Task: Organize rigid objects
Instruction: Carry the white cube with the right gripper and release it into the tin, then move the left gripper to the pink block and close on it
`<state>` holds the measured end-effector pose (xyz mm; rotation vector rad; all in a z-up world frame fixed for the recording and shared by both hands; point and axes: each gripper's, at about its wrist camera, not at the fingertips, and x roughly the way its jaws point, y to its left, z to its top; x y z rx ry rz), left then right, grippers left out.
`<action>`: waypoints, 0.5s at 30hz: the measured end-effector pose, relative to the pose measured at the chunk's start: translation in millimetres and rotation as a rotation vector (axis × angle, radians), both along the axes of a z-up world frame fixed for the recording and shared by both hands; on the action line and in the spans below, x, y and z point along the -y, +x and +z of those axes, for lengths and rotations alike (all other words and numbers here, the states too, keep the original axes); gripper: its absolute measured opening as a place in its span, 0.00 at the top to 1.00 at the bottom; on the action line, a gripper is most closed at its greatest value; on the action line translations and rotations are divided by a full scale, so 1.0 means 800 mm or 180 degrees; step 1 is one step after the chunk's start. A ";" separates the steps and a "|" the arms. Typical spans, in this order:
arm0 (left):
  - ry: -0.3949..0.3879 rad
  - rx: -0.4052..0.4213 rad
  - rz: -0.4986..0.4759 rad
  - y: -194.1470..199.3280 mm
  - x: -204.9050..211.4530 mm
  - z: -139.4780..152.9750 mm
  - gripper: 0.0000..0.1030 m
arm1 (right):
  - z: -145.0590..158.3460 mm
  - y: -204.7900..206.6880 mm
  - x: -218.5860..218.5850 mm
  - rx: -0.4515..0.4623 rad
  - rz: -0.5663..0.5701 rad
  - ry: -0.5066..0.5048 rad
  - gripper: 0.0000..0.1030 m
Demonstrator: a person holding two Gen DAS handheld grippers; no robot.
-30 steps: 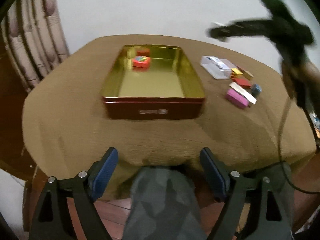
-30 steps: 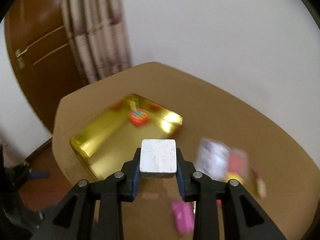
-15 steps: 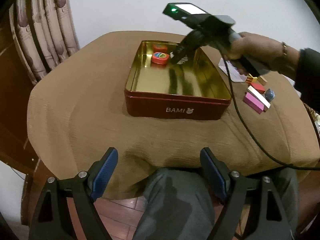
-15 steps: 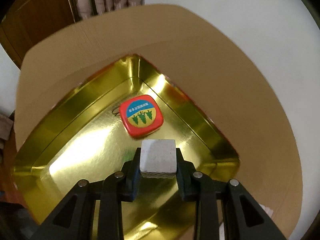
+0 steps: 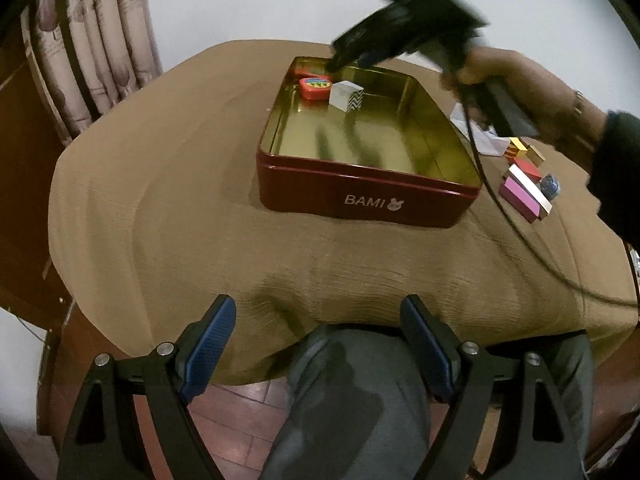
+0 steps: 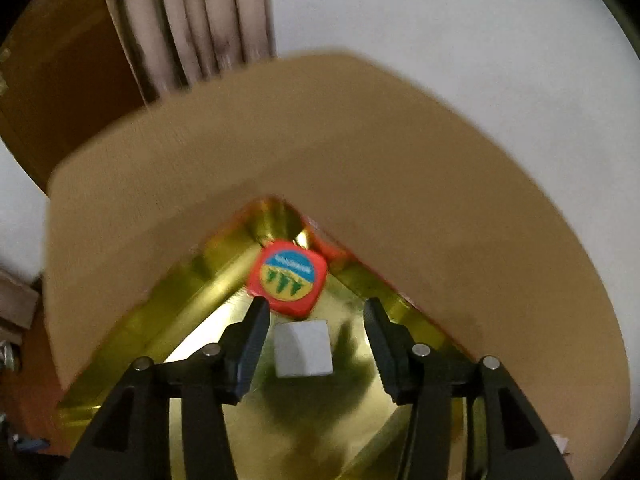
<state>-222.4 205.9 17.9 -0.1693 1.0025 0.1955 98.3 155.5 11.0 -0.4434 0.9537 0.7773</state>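
A red tin (image 5: pixel 360 196) marked BAMI, gold inside, sits on the brown-clothed tabletop (image 5: pixel 160 184). In its far left corner, at about eleven o'clock from the tin's middle in the left wrist view, lies a red rounded box (image 5: pixel 315 87) with a blue and yellow top. Just beside it, toward three o'clock, a white cube (image 5: pixel 346 96) with a black zigzag side rests on the tin's floor.

The right claw (image 6: pixel 314 334) hangs over that corner, held in the person's hand (image 5: pixel 504 80). Its jaws are opening, and the white cube (image 6: pixel 303 348) sits between them with a clear gap on each side, touched by neither pad. In the right wrist view the red rounded box (image 6: pixel 287 278) lies at twelve o'clock from the cube, near it.

The left claw (image 5: pixel 318 344) stays off the tabletop's near edge, above the person's knee, its blue-padded jaws wide apart and holding nothing.

Outside the tin, at three o'clock from it, a cluster of small blocks (image 5: pixel 526 184) lies on the cloth: a pink one, a cream one, a red one and gold ones, close together. A black cable (image 5: pixel 520 236) trails across the cloth beside them.
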 end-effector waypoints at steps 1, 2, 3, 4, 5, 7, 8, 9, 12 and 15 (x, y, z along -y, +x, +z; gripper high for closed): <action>0.0012 0.0021 -0.0020 -0.001 0.002 0.001 0.22 | 0.017 -0.009 0.016 0.0055 -0.0007 0.0180 0.52; 0.0028 0.0046 -0.0051 -0.002 0.006 0.003 0.22 | 0.038 -0.023 0.042 0.0176 -0.0070 0.0381 0.51; 0.0037 0.0072 -0.0104 -0.003 0.011 0.005 0.22 | 0.058 -0.031 0.065 0.0278 -0.0135 0.0501 0.50; 0.0024 0.0084 -0.0146 -0.003 0.015 0.006 0.22 | 0.074 -0.047 0.097 0.0412 -0.0226 0.0657 0.49; 0.0001 0.0097 -0.0195 -0.004 0.020 0.008 0.22 | 0.089 -0.062 0.131 0.0546 -0.0336 0.0777 0.43; -0.0052 0.0118 -0.0345 -0.006 0.035 0.012 0.22 | 0.101 -0.097 0.204 0.0819 -0.0636 0.0874 0.34; -0.0064 0.0119 -0.0392 -0.006 0.039 0.013 0.22 | 0.104 -0.112 0.239 0.0918 -0.0780 0.0881 0.33; -0.0073 0.0118 -0.0460 -0.005 0.049 0.015 0.22 | 0.101 -0.126 0.269 0.0995 -0.0915 0.0870 0.33; -0.0164 0.0116 -0.0675 0.007 0.077 0.022 0.22 | 0.084 -0.169 0.370 0.1205 -0.1430 0.0656 0.33; -0.0312 0.0047 -0.0887 0.036 0.111 0.026 0.22 | 0.053 -0.195 0.464 0.1280 -0.1831 0.0338 0.33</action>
